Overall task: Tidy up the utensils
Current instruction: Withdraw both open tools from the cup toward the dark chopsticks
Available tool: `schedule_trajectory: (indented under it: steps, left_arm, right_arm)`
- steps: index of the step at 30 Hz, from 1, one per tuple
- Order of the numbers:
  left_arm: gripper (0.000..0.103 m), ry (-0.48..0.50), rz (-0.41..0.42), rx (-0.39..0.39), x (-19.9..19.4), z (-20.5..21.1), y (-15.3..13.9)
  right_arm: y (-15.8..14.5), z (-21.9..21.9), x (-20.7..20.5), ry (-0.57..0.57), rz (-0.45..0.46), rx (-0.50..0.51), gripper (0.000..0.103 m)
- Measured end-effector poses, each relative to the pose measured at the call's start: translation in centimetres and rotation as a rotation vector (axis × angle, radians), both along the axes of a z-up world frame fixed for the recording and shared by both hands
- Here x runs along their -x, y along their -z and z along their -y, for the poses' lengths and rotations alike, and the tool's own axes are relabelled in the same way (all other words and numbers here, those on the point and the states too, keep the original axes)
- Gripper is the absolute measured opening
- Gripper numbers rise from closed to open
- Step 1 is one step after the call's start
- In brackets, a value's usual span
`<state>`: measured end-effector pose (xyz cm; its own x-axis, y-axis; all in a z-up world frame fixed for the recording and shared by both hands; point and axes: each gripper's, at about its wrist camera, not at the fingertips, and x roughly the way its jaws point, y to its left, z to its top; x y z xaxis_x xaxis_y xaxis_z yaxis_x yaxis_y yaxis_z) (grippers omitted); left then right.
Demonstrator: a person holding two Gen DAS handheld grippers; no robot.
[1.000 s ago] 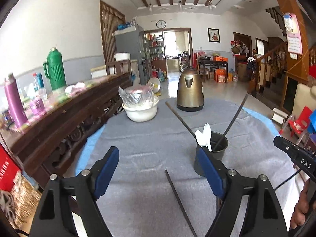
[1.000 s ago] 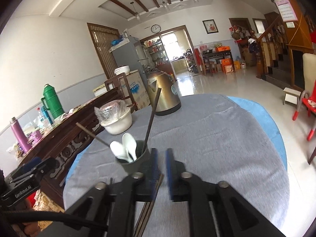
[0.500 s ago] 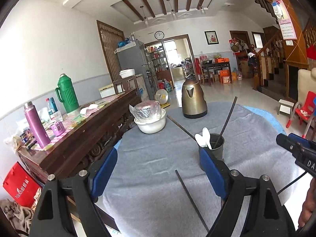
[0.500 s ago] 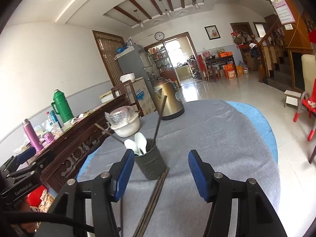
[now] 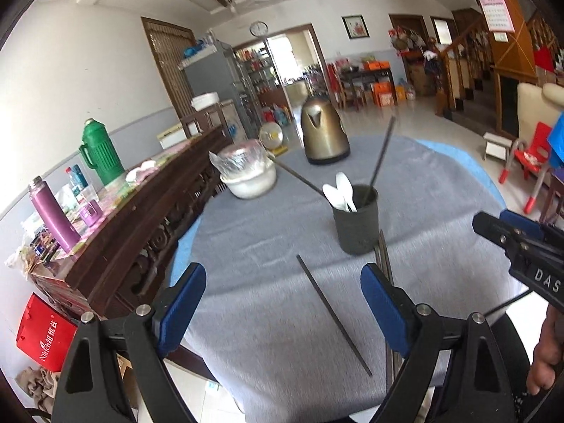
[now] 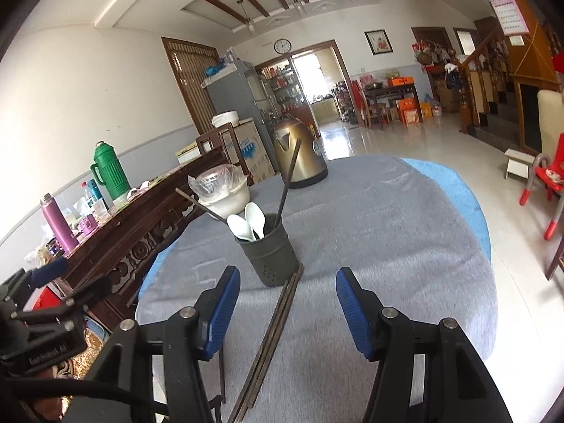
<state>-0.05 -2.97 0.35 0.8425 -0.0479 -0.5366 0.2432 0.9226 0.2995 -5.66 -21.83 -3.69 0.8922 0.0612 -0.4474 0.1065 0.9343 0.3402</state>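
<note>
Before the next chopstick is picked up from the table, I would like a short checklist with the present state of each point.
1. Right gripper free: ok. Its jaws have just been opening and nothing is between the pads.
2. Left gripper free: ok, jaws wide, nothing held.
3. Holder cup upright: ok. It stands on the grey cloth.
4. Room in the cup: ok. Only two white spoons and two chopsticks are in it.
5. Chopsticks left to collect: not ok. A bundle lies against the cup, and a single one lies apart.
6. How many are in the bundle: cannot tell.
</note>
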Motion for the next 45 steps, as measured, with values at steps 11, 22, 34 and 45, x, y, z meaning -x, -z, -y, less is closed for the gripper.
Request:
schedule_trajectory:
  steps: [11, 22, 34, 45]
  left_arm:
    - [0.09, 0.029, -0.061, -0.025, 0.5, 1.0, 1.5]
    - [0.09, 0.046, -0.088, -0.04, 0.8, 1.4, 2.0]
    - [0.09, 0.045, -0.096, -0.04, 0.7, 1.2, 2.1]
    - [0.09, 0.045, -0.103, -0.034, 0.7, 0.8, 2.5]
  right_arm:
    - [0.8, 0.1, -0.3, 0.009, -0.036, -0.002, 0.061]
    - [1.4, -0.4, -1.0, -0.003, -0.074, -0.016, 0.061]
    - [1.5, -0.8, -1.3, -0.016, -0.086, -0.017, 0.061]
    - [1.8, -1.3, -1.6, -0.023, -0.096, -0.018, 0.061]
